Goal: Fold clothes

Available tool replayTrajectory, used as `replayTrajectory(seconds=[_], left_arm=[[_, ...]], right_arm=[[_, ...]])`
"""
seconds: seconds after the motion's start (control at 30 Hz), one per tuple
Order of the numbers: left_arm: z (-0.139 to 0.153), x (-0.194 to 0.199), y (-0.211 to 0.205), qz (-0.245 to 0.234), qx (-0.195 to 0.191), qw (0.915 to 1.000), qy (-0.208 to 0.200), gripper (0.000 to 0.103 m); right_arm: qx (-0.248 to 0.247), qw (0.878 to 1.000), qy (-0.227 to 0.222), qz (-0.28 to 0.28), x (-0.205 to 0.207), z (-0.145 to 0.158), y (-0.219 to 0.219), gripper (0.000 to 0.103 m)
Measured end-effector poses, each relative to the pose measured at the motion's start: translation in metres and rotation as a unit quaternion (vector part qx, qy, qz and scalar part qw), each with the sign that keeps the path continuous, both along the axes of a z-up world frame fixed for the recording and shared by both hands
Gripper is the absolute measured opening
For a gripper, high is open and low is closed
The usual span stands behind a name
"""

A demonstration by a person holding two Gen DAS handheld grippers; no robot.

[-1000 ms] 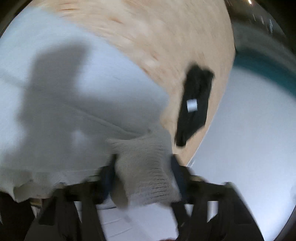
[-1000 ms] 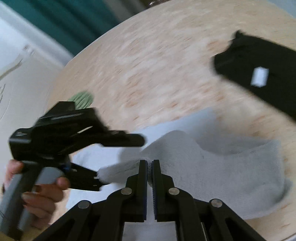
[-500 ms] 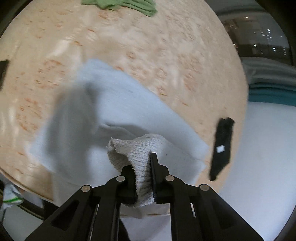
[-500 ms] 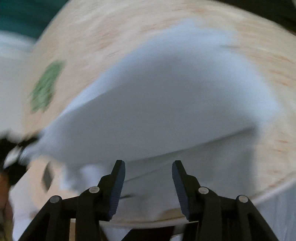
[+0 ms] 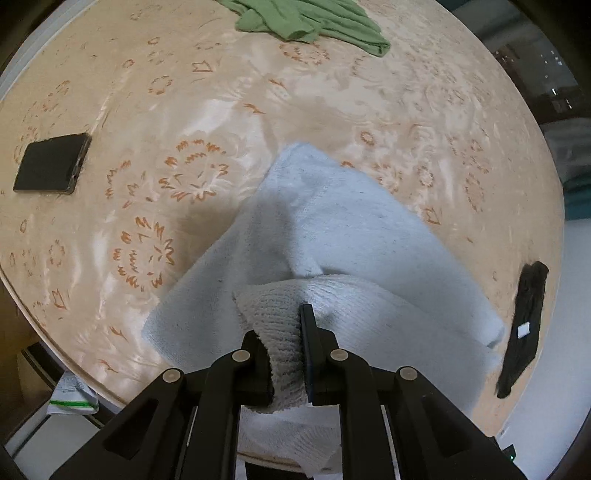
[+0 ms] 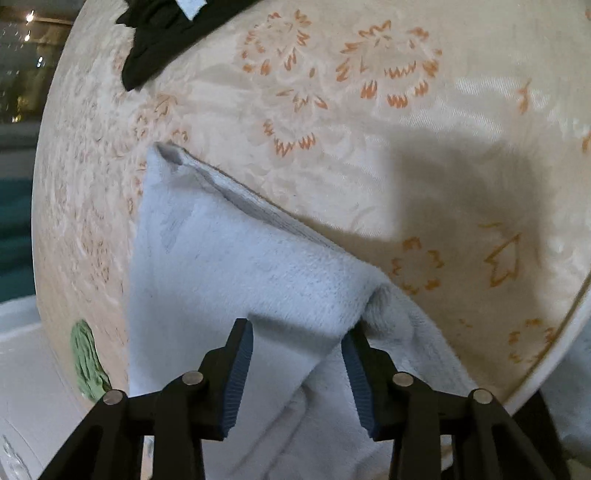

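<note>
A pale blue towel [image 5: 351, 229] lies partly folded on the round table, one layer pulled over another. My left gripper [image 5: 288, 325] points down at it and is shut on a bunched corner of the towel, which bulges out between the fingers. In the right wrist view the towel [image 6: 229, 258] spreads from the table's rim toward the middle. My right gripper [image 6: 297, 332] sits low over a raised fold of it. Its jaws are apart and closing, with towel between them; the blue pads [image 6: 236, 373] are not pressing on it.
The table carries a cream cloth with orange flowers [image 5: 192, 173]. On it lie a green garment [image 5: 314, 18] at the far side, a flat black slab [image 5: 51, 162] at the left and a black garment with a white tag [image 5: 524, 325] at the right rim. The table's edge [image 6: 554, 350] runs close to my right gripper.
My left gripper kept its hold and carried the towel corner across, folding the towel over. My right gripper went from shut to apart, rolled, and dropped down onto the towel near the table's edge.
</note>
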State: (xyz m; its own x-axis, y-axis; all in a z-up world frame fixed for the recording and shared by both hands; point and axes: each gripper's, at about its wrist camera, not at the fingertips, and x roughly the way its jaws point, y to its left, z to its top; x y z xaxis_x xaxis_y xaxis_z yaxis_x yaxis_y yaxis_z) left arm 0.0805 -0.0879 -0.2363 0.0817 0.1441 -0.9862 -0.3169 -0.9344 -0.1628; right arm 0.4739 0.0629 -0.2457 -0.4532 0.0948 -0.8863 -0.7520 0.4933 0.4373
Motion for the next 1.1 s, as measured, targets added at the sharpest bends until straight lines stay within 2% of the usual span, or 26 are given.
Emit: replayTrajectory(seconds=[0.07, 0.17, 0.23, 0.3, 0.37, 0.4, 0.47, 0.57, 0.63, 0.8, 0.83, 0.87, 0.93, 0.97, 1.0, 1.03, 1.1], left_arm=[[-0.003, 0.0, -0.004, -0.004, -0.013, 0.9998, 0.017, 0.011], [0.002, 0.003, -0.011, -0.013, -0.009, 0.9996, 0.021, 0.011], [0.002, 0.009, -0.014, -0.032, -0.01, 0.999, 0.03, 0.011], [-0.009, 0.017, -0.013, -0.063, -0.03, 0.9969, 0.035, 0.012], [-0.019, 0.023, -0.012, -0.09, -0.043, 0.9943, 0.038, 0.014], [-0.026, 0.027, -0.011, -0.11, -0.051, 0.992, 0.034, 0.018], [-0.033, 0.028, -0.014, -0.121, -0.053, 0.9909, 0.024, 0.026], [-0.037, 0.02, -0.027, -0.105, -0.043, 0.9935, 0.007, 0.039], [-0.036, 0.012, -0.037, -0.092, -0.049, 0.9945, 0.015, 0.05], [-0.039, -0.007, -0.054, -0.073, -0.081, 0.9937, 0.024, 0.052], [-0.04, -0.009, -0.057, -0.072, -0.086, 0.9934, 0.023, 0.052], [-0.04, -0.009, -0.06, -0.069, -0.086, 0.9937, 0.019, 0.052], [-0.042, -0.007, -0.073, -0.035, -0.067, 0.9971, -0.008, 0.06], [-0.043, -0.006, -0.079, -0.018, -0.058, 0.998, -0.021, 0.065], [-0.045, -0.003, -0.085, 0.004, -0.041, 0.9984, -0.039, 0.076], [-0.048, 0.001, -0.09, 0.026, -0.025, 0.9978, -0.055, 0.079], [-0.054, 0.011, -0.096, 0.054, -0.013, 0.9957, -0.075, 0.079]], right_arm=[[-0.013, 1.0, 0.004, 0.0, 0.001, -0.008, 0.0, 0.004], [0.001, 1.0, 0.004, 0.012, 0.0, 0.002, -0.002, 0.004], [0.018, 0.999, -0.012, 0.024, -0.001, 0.013, -0.004, 0.004], [0.019, 0.999, -0.021, 0.018, 0.004, 0.016, -0.006, 0.004], [0.01, 0.999, -0.031, 0.004, 0.01, 0.008, -0.002, 0.004], [0.006, 0.999, -0.036, -0.001, 0.013, 0.004, 0.0, 0.004], [0.008, 0.999, -0.047, -0.009, 0.02, 0.002, 0.001, 0.004], [0.016, 0.997, -0.058, -0.043, 0.039, 0.007, 0.004, 0.004], [0.012, 0.996, -0.062, -0.068, 0.052, 0.006, 0.005, 0.004], [0.004, 0.997, -0.083, -0.003, 0.051, 0.003, 0.011, 0.007], [0.002, 0.996, -0.087, 0.012, 0.05, 0.002, 0.011, 0.017], [0.0, 0.995, -0.091, 0.027, 0.048, 0.002, 0.012, 0.037], [0.001, 0.997, -0.069, 0.016, 0.054, 0.004, 0.009, 0.06], [0.0, 0.999, -0.053, 0.004, 0.057, 0.002, 0.006, 0.067], [-0.003, 0.999, -0.039, -0.004, 0.06, 0.0, 0.003, 0.073], [-0.008, 0.999, -0.031, -0.007, 0.06, -0.003, 0.0, 0.079], [-0.02, 1.0, -0.016, -0.01, 0.059, -0.012, -0.007, 0.08]])
